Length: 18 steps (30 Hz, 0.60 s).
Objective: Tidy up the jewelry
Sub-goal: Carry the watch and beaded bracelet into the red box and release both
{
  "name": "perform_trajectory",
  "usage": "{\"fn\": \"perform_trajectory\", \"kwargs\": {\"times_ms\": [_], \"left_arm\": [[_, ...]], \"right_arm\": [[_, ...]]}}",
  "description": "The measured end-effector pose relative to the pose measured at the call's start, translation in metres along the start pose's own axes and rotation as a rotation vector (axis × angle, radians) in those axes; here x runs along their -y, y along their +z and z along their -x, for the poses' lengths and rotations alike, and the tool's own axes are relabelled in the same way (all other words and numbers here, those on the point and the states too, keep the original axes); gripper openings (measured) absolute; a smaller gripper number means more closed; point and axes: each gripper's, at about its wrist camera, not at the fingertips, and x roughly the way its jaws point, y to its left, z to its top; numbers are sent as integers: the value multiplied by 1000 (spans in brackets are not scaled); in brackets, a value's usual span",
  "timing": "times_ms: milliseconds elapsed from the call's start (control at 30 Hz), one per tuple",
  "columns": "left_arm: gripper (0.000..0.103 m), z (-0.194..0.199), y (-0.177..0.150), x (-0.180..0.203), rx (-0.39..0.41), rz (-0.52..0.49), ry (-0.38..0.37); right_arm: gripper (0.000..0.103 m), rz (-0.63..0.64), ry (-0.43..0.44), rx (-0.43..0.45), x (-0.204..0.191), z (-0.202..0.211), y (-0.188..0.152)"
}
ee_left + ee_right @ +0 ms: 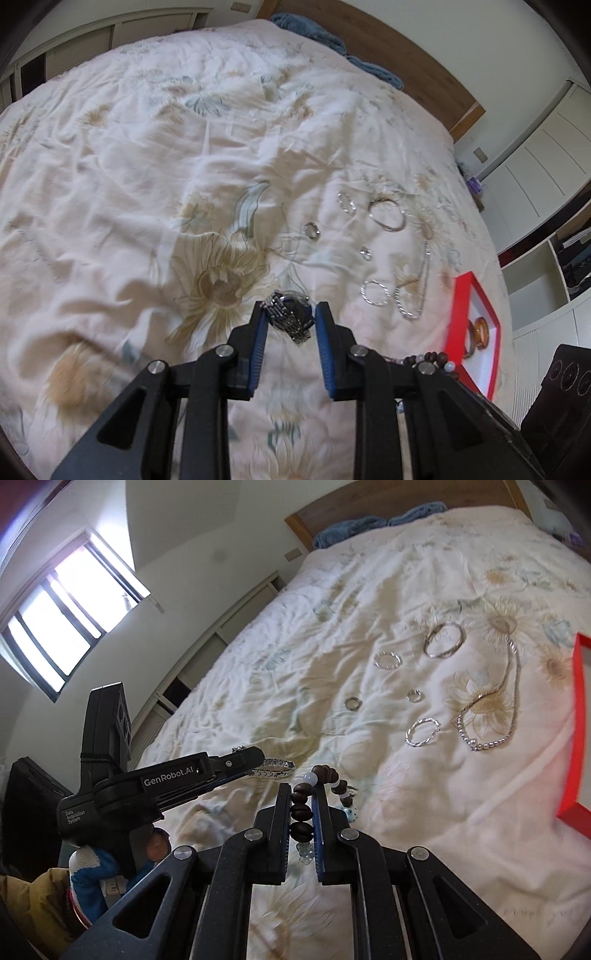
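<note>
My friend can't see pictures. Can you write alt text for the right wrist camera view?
The right tongs pinch a brown bead bracelet above a floral bedspread. Beside them, the left tongs hold a silver watch. Silver bangles, rings and a chain necklace lie spread out near a red box.

My grippers are chunky matte-black plastic with blue ribbed pads (258, 343) inside the fingers and shiny round silver screws (226, 350) at the pivots. The left gripper (255, 762) has "GenRobot.AI" printed in white down its side, and I'm wearing a blue-and-white glove (88, 877) plus a mustard-yellow sleeve (29, 904).
</note>
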Motion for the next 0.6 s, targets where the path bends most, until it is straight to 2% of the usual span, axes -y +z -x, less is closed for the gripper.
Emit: {"fn": "perform_trajectory", "kwargs": {"times_ms": [333,600], "left_arm": [[24,61,-23,30,49,-48,-70],[24,72,-48,82,15,-131,-139]], "right_arm": [[11,43,-22,117,-31,77,-14],[11,16,-76,205,-14,136,-26]]}}
